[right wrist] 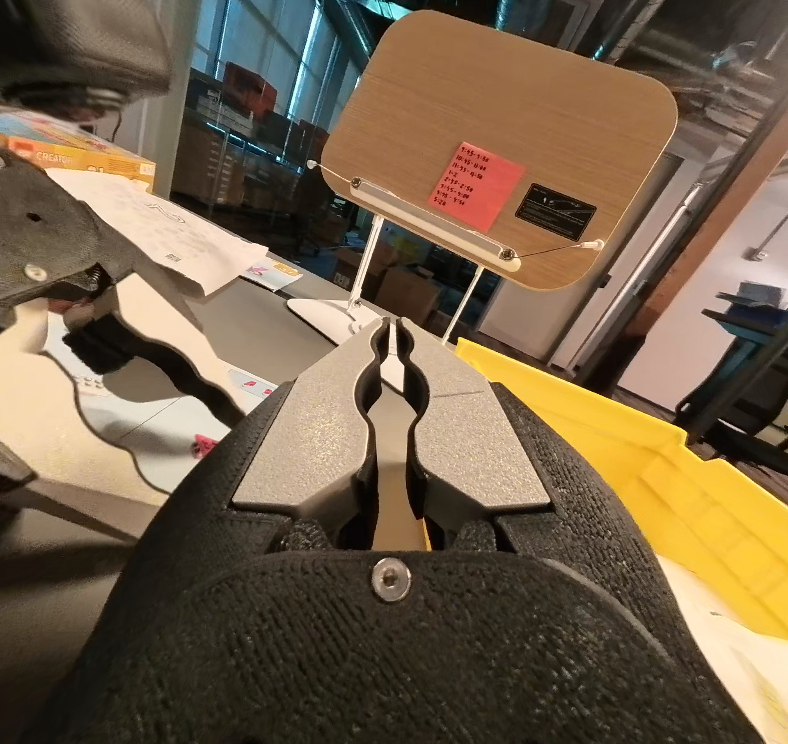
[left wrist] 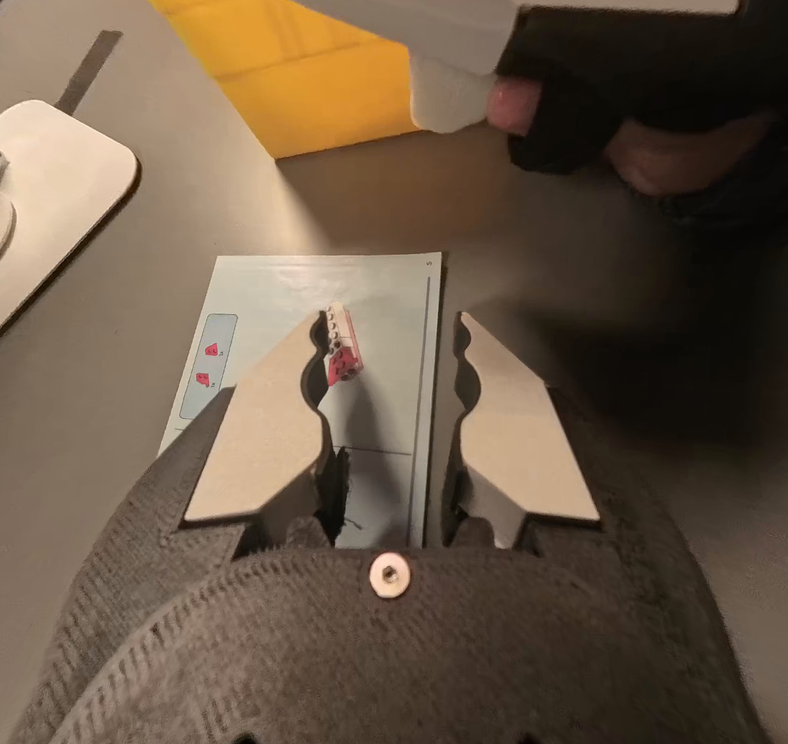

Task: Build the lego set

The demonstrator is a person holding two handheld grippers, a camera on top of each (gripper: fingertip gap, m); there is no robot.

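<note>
In the left wrist view my left gripper (left wrist: 390, 318) is open over a pale blue instruction sheet (left wrist: 264, 297) on the grey table. A small white and pink brick assembly (left wrist: 343, 346) lies on the sheet between the fingers, close beside the left fingertip (left wrist: 298, 339) and well apart from the right one. In the right wrist view my right gripper (right wrist: 393, 321) is shut with nothing between its tips, raised above the table. The left gripper's finger (right wrist: 140, 339) shows there at the left, with a bit of pink brick (right wrist: 204, 445) below it.
A yellow bin (left wrist: 298, 62) lies beyond the sheet and shows at the right in the right wrist view (right wrist: 597, 446). A wooden book stand (right wrist: 490, 126) on a white base (left wrist: 55, 177) stands at the back. Papers (right wrist: 179, 228) and a box (right wrist: 85, 156) lie at the far left. The grippers' ends are close to 12 cm from one another.
</note>
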